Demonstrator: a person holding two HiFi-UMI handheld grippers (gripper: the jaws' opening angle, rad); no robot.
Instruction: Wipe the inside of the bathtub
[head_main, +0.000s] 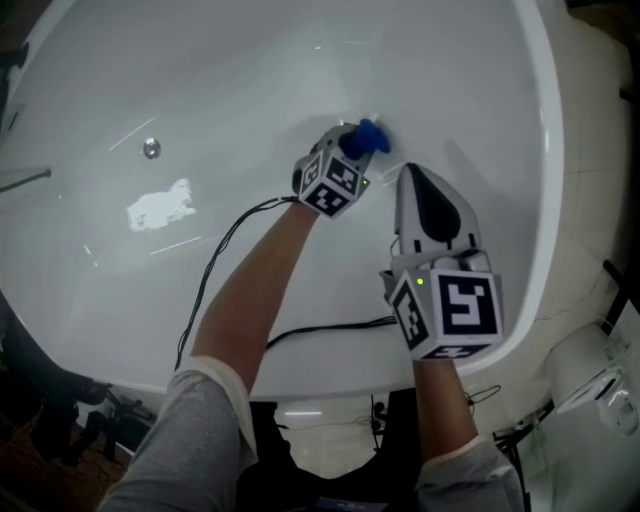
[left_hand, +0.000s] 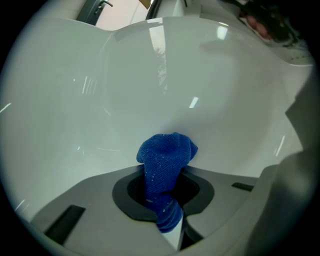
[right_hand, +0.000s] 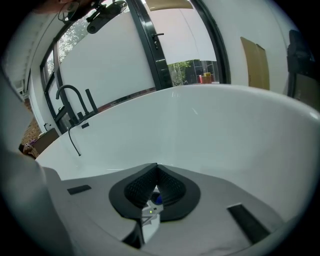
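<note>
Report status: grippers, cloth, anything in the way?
Left hand-held gripper shut on cloth, at the tub wall. Right hand-held gripper shut, empty, beside it. Cables trail across tub floor; nothing blocking the wipe.

— Colour of the cloth (left_hand: 165, 160) in your left gripper (left_hand: 165, 195)?
— Deep blue, pale flecks; bathtub (head_main: 250, 60) behind it glossy white.
— Your right gripper (right_hand: 156, 190)?
— Grey shell, black pads (right_hand: 175, 192); its cube (head_main: 455, 310) black-and-white squares.

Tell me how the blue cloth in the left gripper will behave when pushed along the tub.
The blue cloth is likely floppy: it bunches and folds over beyond the left gripper. It should glide easily over the glossy bathtub.
</note>
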